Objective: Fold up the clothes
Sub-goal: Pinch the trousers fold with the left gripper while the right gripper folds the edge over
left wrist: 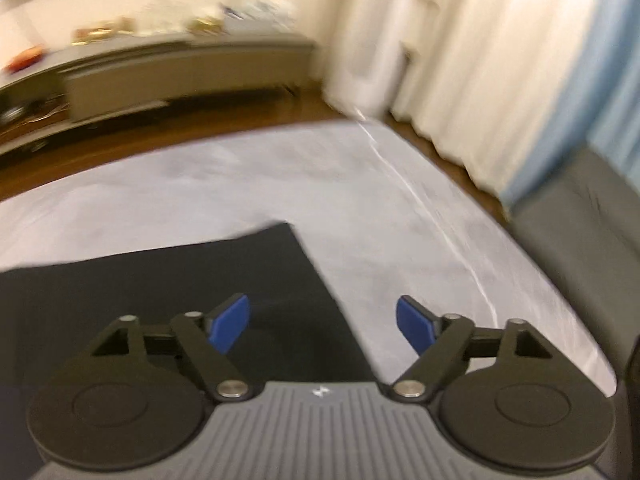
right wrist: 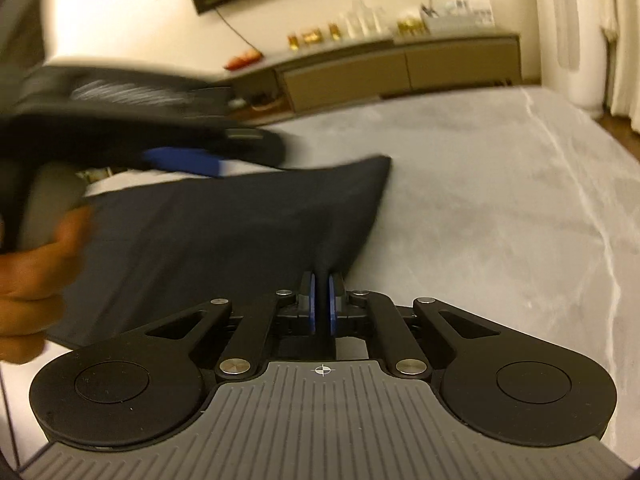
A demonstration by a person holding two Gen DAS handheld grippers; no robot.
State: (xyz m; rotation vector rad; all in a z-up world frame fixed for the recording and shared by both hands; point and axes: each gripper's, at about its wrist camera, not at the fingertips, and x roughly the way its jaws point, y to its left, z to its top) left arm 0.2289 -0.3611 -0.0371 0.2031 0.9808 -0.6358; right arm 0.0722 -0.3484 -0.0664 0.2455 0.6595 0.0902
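Observation:
A dark navy garment [left wrist: 168, 280] lies flat on a pale grey bed surface [left wrist: 280, 184]. My left gripper [left wrist: 322, 326] is open and empty, hovering above the garment's right edge. In the right wrist view the same garment [right wrist: 224, 232] spreads to the left, and my right gripper [right wrist: 321, 304] is shut on a pinched fold of its near right corner. The left gripper [right wrist: 184, 162] also shows there, blurred, above the garment's far left side, held by a hand [right wrist: 36, 276].
A low sideboard [right wrist: 400, 68] with bottles and small items stands against the far wall. White curtains [left wrist: 500, 60] hang at the right, with a grey sofa [left wrist: 580, 216] beside the bed. A white appliance [right wrist: 576, 40] stands in the corner.

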